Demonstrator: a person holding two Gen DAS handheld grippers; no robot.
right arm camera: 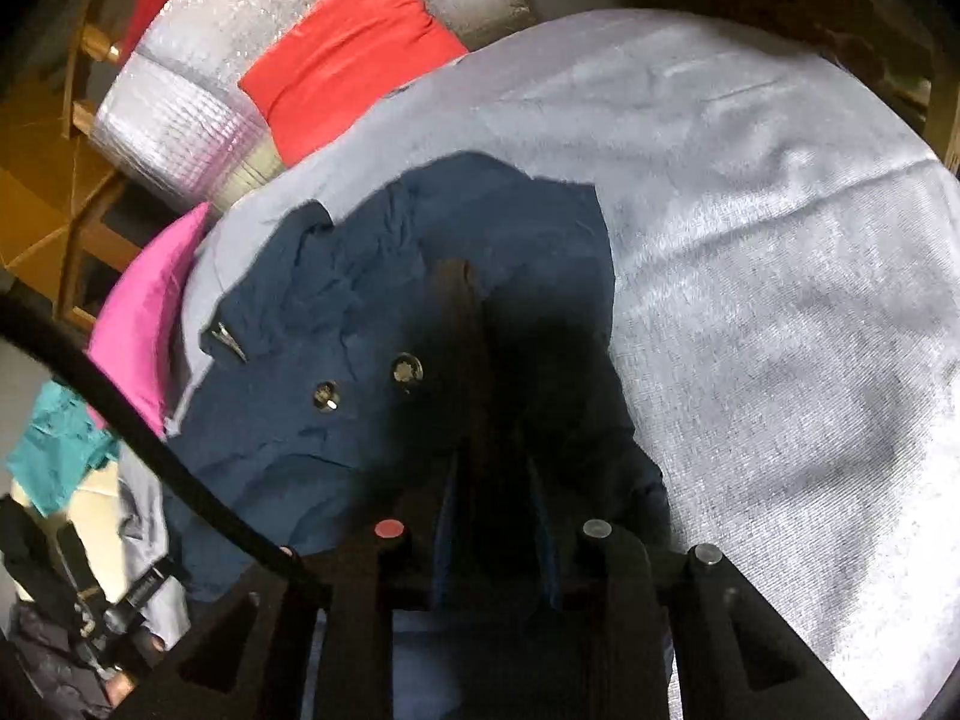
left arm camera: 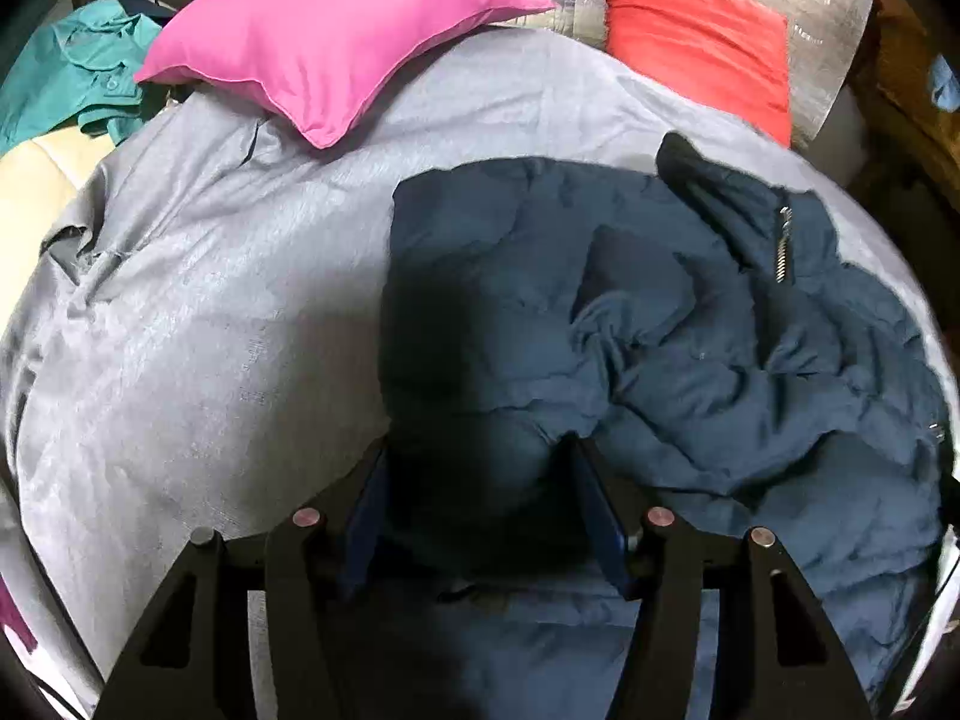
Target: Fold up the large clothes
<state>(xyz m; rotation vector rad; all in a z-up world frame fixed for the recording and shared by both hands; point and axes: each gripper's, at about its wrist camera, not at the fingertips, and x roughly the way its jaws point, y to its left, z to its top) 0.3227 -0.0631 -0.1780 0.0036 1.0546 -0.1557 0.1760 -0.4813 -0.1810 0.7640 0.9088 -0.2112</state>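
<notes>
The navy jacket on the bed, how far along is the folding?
Partly done, it seems: the navy jacket lies bunched into a rough block on the grey bedspread, wrinkled, zipper and snaps exposed. In hand: nothing clearly; the left hand-held gripper is open over it, the right hand-held gripper too shadowed to judge. Left: smoothing and squaring up.

Both wrist cams sit close above the navy jacket (left arm camera: 660, 330), pitched steeply down. Left cam faces the pink pillow (left arm camera: 324, 42) beyond the jacket; right cam has that pillow (right arm camera: 144, 312) to the jacket's (right arm camera: 372, 312) left. Shared: jacket, grey bed cover (left arm camera: 210, 300), red pillow (left arm camera: 702, 42)
</notes>
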